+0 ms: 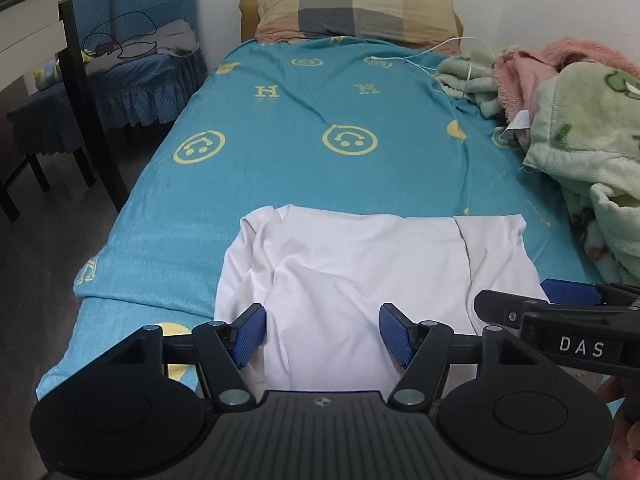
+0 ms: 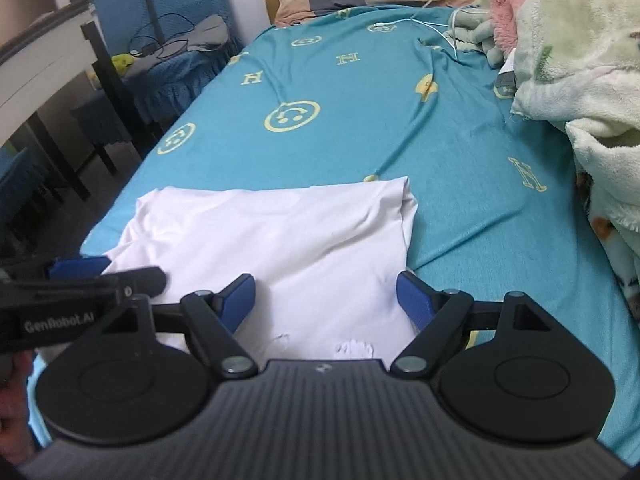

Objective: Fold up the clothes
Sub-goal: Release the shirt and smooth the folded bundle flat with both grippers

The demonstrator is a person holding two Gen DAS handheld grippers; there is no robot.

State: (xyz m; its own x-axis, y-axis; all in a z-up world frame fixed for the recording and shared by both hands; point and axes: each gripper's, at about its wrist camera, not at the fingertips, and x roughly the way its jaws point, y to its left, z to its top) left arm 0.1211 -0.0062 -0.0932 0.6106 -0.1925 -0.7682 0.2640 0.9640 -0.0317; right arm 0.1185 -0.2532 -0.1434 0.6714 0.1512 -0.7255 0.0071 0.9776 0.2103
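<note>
A white garment (image 1: 360,264) lies partly folded on the near end of the bed, its far edge straight and its right side folded over. It also shows in the right wrist view (image 2: 272,236). My left gripper (image 1: 322,334) is open and empty, hovering over the garment's near left part. My right gripper (image 2: 326,300) is open and empty over the garment's near right part. The right gripper (image 1: 560,312) shows at the right edge of the left wrist view. The left gripper (image 2: 80,280) shows at the left edge of the right wrist view.
The bed has a teal sheet (image 1: 300,120) with yellow smiley prints. A checked pillow (image 1: 352,8) lies at the head. Fluffy green and pink blankets (image 1: 580,128) pile along the right side with a white cable (image 1: 432,54). A blue-covered chair (image 1: 132,64) stands left.
</note>
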